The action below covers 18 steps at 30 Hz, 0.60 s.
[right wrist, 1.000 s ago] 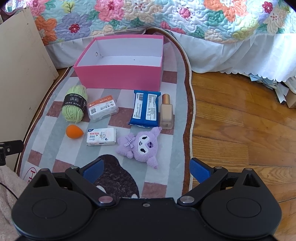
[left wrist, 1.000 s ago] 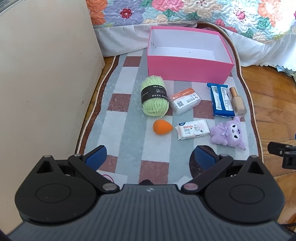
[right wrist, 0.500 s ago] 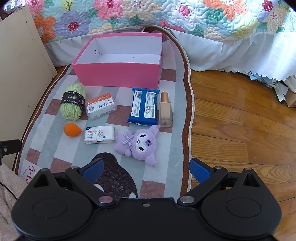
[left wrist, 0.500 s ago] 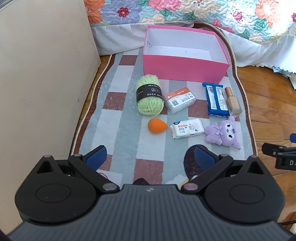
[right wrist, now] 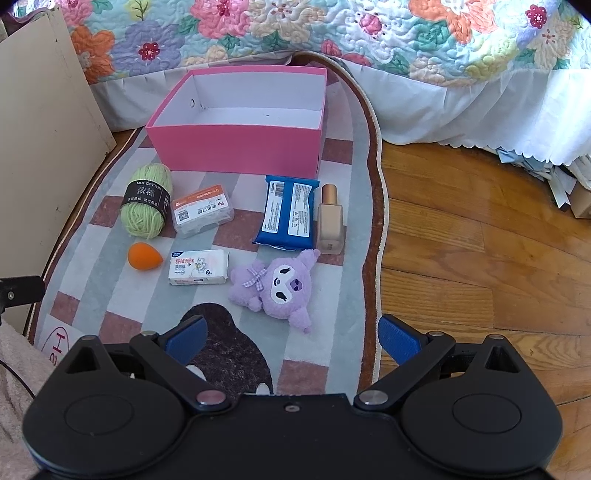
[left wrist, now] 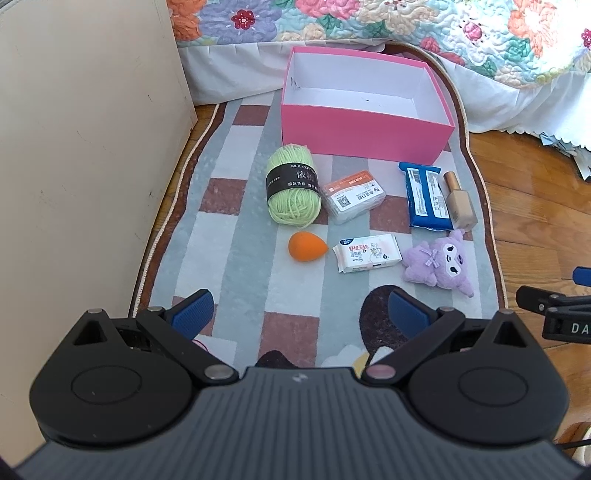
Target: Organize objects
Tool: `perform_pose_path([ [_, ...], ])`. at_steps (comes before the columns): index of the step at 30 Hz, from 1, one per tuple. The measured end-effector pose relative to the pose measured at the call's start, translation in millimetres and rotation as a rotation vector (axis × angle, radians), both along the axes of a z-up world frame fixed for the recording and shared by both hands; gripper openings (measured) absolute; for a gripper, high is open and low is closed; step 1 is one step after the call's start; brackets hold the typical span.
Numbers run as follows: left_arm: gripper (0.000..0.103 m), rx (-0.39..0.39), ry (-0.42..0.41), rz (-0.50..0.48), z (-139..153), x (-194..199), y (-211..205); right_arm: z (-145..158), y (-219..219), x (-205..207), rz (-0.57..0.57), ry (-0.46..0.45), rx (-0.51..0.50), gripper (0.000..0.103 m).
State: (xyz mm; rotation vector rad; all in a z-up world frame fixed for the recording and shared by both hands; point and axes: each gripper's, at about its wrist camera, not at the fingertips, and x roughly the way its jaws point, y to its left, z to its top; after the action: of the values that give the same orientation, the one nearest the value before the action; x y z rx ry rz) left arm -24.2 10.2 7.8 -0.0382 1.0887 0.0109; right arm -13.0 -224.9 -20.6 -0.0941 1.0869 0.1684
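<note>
An empty pink box (left wrist: 364,134) (right wrist: 236,147) stands at the far end of a checked rug. In front of it lie green yarn (left wrist: 293,194) (right wrist: 146,205), a clear plastic case (left wrist: 352,195) (right wrist: 201,214), a blue pack (left wrist: 426,195) (right wrist: 290,212), a beige bottle (left wrist: 460,205) (right wrist: 330,219), an orange sponge (left wrist: 306,246) (right wrist: 144,256), a white tissue pack (left wrist: 366,253) (right wrist: 197,266) and a purple plush (left wrist: 439,262) (right wrist: 277,286). My left gripper (left wrist: 299,314) and right gripper (right wrist: 291,334) are both open and empty, held above the rug's near end.
A beige cabinet panel (left wrist: 85,147) stands along the rug's left side. A bed with a floral quilt (right wrist: 332,33) and white skirt lies behind the box. Wood floor (right wrist: 480,240) lies to the right of the rug.
Both grippers have drawn back and shifted slightly, so the objects sit a little further off in each view. Nothing on the rug has moved.
</note>
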Motion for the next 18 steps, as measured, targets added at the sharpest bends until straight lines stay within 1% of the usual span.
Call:
perform_pose_path([
  [12, 0.102, -0.008, 0.009, -0.002, -0.5, -2.0, -2.8, -0.8, 0.6, -1.4, 0.009, 0.005, -0.002, 0.1],
  [18, 0.102, -0.005, -0.028, -0.018, 13.5, -8.6, -5.9, 1.3, 0.5, -2.0, 0.012, -0.002, -0.009, 0.1],
])
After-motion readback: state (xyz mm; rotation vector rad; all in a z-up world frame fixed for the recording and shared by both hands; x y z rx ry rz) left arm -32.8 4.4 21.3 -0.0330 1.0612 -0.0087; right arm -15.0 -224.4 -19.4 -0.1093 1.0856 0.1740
